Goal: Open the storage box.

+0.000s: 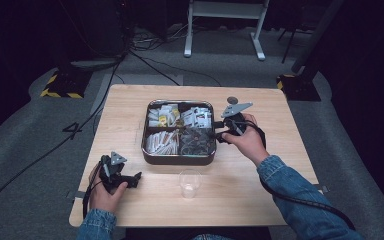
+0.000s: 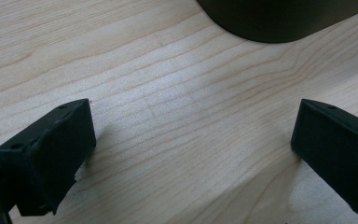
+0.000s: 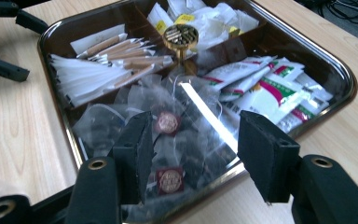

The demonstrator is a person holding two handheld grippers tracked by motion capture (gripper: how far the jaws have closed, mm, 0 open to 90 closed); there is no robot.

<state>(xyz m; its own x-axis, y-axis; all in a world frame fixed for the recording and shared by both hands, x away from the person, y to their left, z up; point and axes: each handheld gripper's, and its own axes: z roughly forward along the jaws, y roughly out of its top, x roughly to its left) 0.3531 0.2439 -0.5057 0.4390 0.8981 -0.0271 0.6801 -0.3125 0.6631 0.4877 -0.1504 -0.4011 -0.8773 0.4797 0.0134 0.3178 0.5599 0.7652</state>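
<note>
A dark metal tray (image 1: 145, 150) with four compartments stands in the middle of the wooden table. It holds tea bags in clear wrappers (image 3: 168, 123), paper-wrapped sticks (image 3: 107, 60), white sachets with green and red print (image 3: 265, 93) and small white packets (image 3: 205, 16). A brass knob (image 3: 181, 35) rises at the tray's centre. My right gripper (image 3: 196, 135) hovers open just above the tea bags at the tray's right edge (image 1: 219, 131), with nothing between its pads. My left gripper (image 1: 135, 179) rests low at the table's front left, open wide over bare wood (image 2: 191, 135).
A clear plastic cup (image 1: 190, 184) stands upright in front of the tray, between the two hands. The tray's dark corner (image 2: 270, 18) lies just ahead of the left jaws. The left gripper (image 3: 14, 46) is seen beyond the tray's far side in the right gripper view.
</note>
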